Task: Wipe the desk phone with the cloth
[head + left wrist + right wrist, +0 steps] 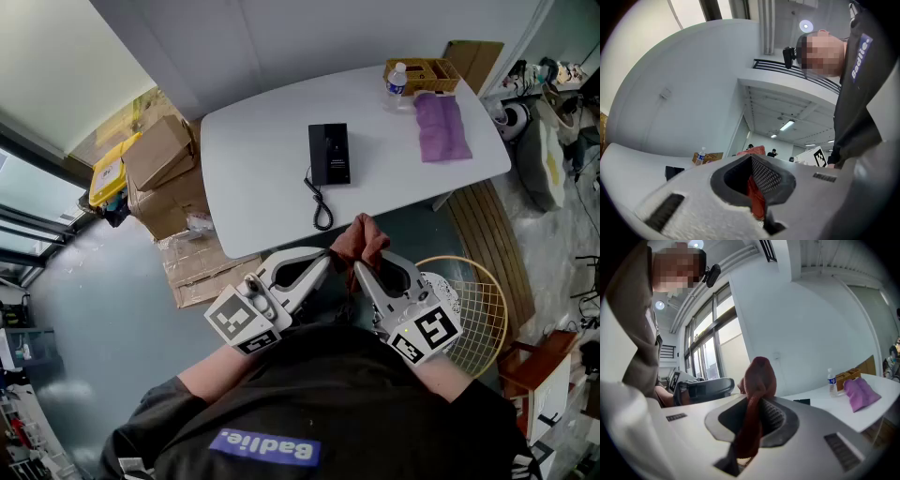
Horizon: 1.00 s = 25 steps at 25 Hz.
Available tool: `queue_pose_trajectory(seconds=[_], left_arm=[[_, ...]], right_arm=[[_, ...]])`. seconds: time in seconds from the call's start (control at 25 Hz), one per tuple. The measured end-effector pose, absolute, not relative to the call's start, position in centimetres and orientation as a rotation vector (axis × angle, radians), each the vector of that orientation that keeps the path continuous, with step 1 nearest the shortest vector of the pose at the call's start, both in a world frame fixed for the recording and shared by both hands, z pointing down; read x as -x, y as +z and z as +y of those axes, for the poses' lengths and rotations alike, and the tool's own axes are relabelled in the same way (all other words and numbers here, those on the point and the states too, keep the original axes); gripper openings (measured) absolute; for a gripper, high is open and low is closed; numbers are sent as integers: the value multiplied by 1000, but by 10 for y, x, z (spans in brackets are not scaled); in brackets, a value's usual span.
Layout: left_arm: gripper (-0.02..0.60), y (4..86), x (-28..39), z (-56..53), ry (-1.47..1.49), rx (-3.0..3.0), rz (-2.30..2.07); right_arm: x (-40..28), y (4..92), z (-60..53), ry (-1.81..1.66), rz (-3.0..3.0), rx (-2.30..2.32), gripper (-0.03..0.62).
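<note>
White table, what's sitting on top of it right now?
A black desk phone with its coiled cord, a purple cloth, a wooden box and a water bottle. The table under the purple cloth is covered; the box's contents can't be made out.

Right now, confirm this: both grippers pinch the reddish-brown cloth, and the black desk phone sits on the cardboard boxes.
Wrong place: the black desk phone lies on the white table, as the head view shows. The left gripper and right gripper do both pinch the reddish-brown cloth.
</note>
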<state>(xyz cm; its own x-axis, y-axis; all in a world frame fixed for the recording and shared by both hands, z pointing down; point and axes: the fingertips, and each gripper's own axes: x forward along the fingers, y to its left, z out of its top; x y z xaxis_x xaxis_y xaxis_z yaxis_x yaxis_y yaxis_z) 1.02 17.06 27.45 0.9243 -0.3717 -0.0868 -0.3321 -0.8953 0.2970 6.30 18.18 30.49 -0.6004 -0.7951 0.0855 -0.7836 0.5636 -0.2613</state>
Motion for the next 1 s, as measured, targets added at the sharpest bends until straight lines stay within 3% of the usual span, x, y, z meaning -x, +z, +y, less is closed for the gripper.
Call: queue_pose_trajectory(seconds=[1.0], left_arm=[[2,282,-18,141,-177,-2793,-687]], right_arm=[[-86,316,155,-433,2815,1293,71]])
